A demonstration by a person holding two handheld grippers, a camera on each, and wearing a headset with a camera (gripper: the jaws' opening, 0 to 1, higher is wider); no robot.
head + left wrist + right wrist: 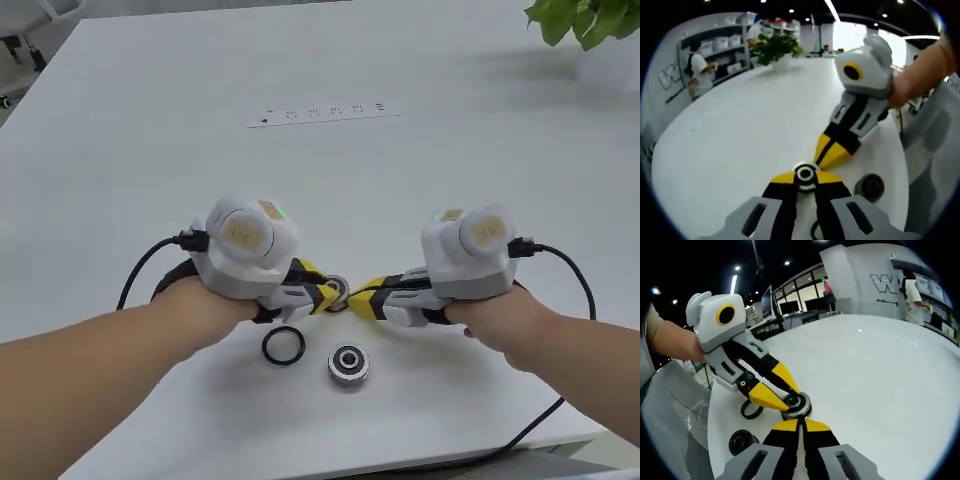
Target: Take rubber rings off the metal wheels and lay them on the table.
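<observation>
Jaws of the left gripper clamp a metal wheel, while the right gripper, pinched narrow, touches its rim.

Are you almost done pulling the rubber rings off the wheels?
Partly. One rubber ring already lies loose on the table. The left gripper clamps a metal wheel, and the right gripper, jaws shut, is at its rim. A second wheel waits on the table; I can't tell whether it wears a ring.

Bright even overhead light; fisheye edges warped, slightly soft.
</observation>
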